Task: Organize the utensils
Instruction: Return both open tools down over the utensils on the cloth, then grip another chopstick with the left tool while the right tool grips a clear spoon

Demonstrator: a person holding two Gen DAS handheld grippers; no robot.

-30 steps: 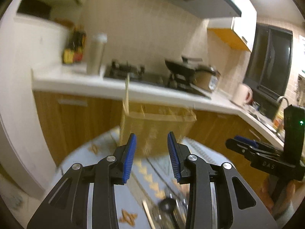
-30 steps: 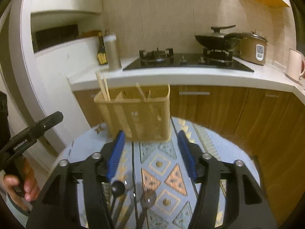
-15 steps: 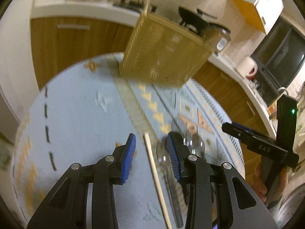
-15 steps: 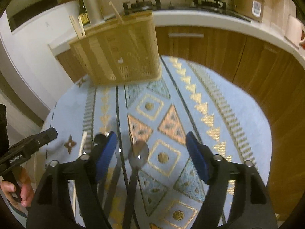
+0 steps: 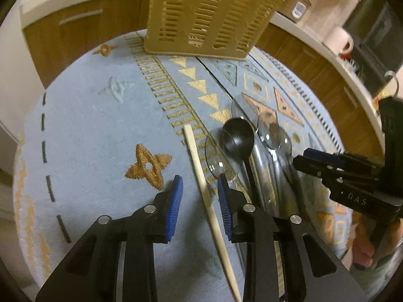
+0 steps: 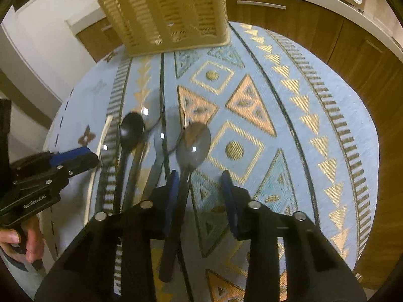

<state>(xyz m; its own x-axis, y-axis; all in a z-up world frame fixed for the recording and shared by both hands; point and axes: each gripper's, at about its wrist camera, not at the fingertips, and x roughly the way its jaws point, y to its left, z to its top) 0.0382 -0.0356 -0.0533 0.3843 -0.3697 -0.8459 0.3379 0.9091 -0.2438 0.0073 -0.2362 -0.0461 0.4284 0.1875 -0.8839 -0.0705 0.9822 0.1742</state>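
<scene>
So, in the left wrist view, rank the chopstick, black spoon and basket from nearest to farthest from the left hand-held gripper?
1. Chopstick: lying between the closing jaws of the left hand-held gripper, not yet pinched.
2. Black spoon: just ahead, to the right.
3. Basket: at the cloth's far edge.

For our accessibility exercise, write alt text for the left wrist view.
The left gripper, jaws closing, straddles a pale chopstick lying on a blue patterned cloth. Beside it lie a black spoon and clear spoons, with a tan slotted basket beyond.
</scene>
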